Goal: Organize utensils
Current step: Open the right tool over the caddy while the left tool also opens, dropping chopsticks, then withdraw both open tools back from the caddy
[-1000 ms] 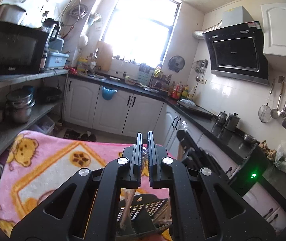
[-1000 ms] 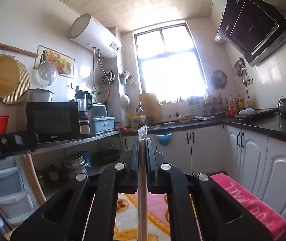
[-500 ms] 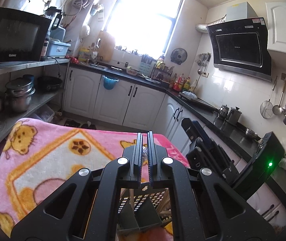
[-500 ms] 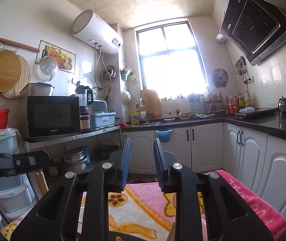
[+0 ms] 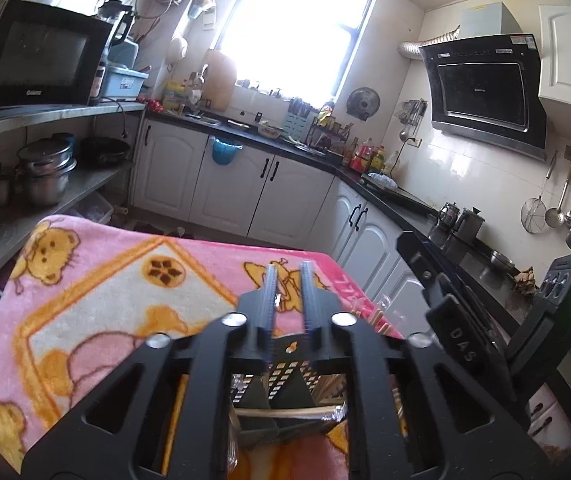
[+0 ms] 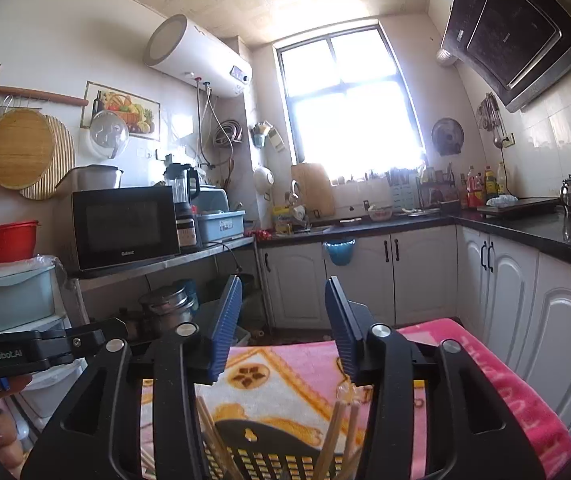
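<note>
**A:** Where were your two grippers at that moment?

**B:** Your right gripper (image 6: 283, 312) pointed level across the kitchen, above the dark perforated utensil basket (image 6: 273, 450) on the pink blanket (image 6: 497, 372). Its blue pads (image 6: 227, 320) stood well apart with nothing between them; the jaws had just been opening. Your left gripper (image 5: 287, 286) tilted down over the same basket (image 5: 285, 380).

**A:** And the left jaws?

**B:** They had just been opening too, and only a narrow gap showed between them. A small clear scrap sat in that gap near the tips, but you could not tell whether the pads touched it.

**A:** Where were the utensils?

**B:** Wooden chopsticks (image 6: 335, 436) stood in the basket, leaning up just below your right gripper's jaws and apart from them. More sticks leaned at the basket's left side. From the left wrist view, one pair in a clear wrapper (image 5: 293, 412) lay across the basket's near compartments, under your left gripper.

**A:** Was the other tool visible?

**B:** Yes. Your right gripper's black body (image 5: 457, 344) showed at the right edge of the left view, just beside the basket. Your left hand (image 6: 1, 432) showed low on the left in the right view.
</note>
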`<action>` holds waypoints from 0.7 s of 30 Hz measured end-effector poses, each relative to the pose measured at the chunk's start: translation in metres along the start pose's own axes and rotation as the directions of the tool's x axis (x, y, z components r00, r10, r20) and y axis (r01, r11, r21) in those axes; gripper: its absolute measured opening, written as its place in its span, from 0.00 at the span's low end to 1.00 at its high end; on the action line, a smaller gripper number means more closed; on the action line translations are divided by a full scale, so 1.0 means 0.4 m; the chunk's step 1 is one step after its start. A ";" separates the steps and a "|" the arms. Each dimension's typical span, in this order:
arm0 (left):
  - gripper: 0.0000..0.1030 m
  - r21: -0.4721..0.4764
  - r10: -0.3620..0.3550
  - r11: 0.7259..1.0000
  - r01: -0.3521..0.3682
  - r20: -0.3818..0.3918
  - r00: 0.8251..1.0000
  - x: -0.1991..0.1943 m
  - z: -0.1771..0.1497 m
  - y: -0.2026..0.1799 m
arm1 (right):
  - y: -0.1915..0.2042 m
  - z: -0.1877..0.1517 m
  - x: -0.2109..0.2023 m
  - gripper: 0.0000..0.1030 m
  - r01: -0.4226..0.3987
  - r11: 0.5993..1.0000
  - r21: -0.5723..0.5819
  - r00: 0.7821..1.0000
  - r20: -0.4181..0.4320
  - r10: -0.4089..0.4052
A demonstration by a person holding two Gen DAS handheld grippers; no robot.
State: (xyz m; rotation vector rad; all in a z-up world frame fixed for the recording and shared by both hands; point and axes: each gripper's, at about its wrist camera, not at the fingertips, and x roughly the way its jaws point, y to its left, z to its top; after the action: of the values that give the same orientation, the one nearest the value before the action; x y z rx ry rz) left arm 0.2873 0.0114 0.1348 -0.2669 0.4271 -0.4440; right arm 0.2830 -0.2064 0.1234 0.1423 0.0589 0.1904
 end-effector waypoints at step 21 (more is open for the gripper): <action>0.90 0.059 0.037 0.998 -0.036 -0.028 0.999 -0.117 -0.071 -0.036 | -0.028 -0.011 -0.127 0.74 0.008 0.999 0.046 0.982 -0.190 0.001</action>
State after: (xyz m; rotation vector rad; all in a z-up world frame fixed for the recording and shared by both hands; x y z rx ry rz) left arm 0.2309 0.0163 0.1304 -0.1960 0.4461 -0.4242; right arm 0.2351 -0.2265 0.1197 0.1697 0.2536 0.1989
